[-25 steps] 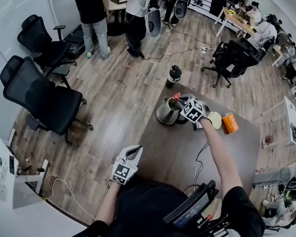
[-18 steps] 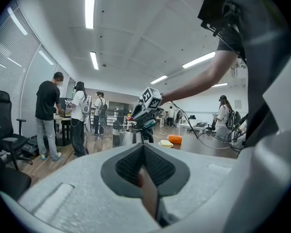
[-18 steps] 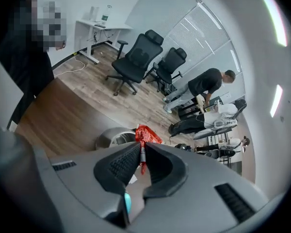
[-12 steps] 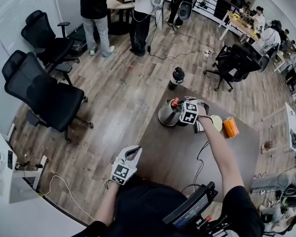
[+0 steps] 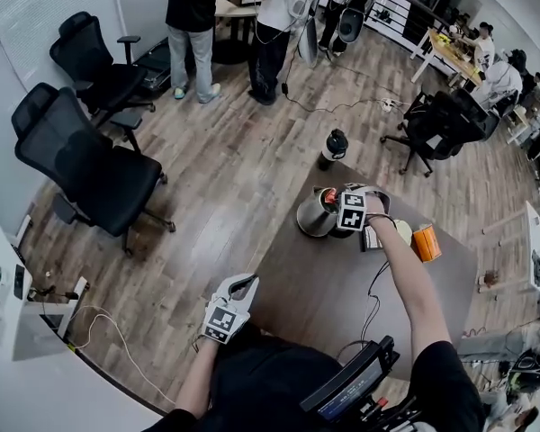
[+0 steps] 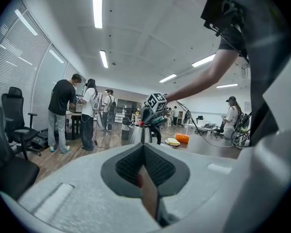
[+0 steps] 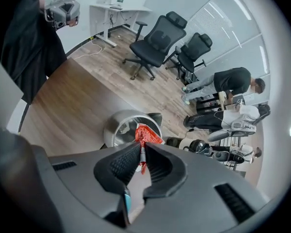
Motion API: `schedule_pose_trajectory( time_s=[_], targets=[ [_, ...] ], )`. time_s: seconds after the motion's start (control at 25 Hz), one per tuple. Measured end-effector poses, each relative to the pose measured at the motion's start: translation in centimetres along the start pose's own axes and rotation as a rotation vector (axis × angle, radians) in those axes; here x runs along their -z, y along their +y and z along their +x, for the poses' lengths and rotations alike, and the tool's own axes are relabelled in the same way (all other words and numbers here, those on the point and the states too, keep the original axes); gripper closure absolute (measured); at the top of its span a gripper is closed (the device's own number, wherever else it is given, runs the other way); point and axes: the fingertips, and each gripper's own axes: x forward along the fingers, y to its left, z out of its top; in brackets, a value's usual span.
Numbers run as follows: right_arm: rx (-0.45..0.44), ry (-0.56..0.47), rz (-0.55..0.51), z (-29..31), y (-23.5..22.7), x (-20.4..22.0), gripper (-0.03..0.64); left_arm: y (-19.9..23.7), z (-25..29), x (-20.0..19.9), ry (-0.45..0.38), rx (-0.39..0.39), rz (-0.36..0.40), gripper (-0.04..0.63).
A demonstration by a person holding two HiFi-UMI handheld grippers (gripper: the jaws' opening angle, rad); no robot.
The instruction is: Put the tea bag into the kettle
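**Tea bag poised over the kettle mouth**

The right gripper [image 7: 141,149] pinches the red tea bag [image 7: 146,134] at the centre of its view, just above the open kettle [image 7: 117,125]. Released off-centre, it could catch on the rim. The left gripper [image 5: 240,286], clenched, hangs lower left.

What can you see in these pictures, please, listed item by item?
kettle: one, steel, on the table
tea bag: one, red, above the kettle's open mouth
box: one, orange, right of the kettle
table: one, dark brown, before the person
bottle: one, black, floor beyond the table
office chairs: at least three, black, floor
left gripper: one, white, shut, empty, off the table's near-left edge
right gripper: one, grey, shut on the tea bag
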Motion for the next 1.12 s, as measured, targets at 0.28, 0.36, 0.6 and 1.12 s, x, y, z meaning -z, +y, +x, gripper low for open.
schedule_pose_trajectory(
  time_s=[0.28,0.36,0.6,1.12],
  targets=[
    [-0.064,0.0,0.044,1.4,0.7,0.5,0.581,0.6,-0.7,1.5,0.008,-0.039,-0.037,0.592],
    [-0.076,0.004,0.042,1.7,0.9,0.7,0.583,0.6,-0.5,1.8,0.013,-0.045,-0.044,0.593],
    [-0.109,0.014,0.025,2.0,0.4,1.2,0.583,0.6,0.0,2.0,0.015,-0.047,-0.045,0.592],
    [-0.142,0.019,0.012,4.1,0.2,0.6,0.581,2.2,-0.3,1.7,-0.006,-0.127,-0.063,0.594]
  ],
)
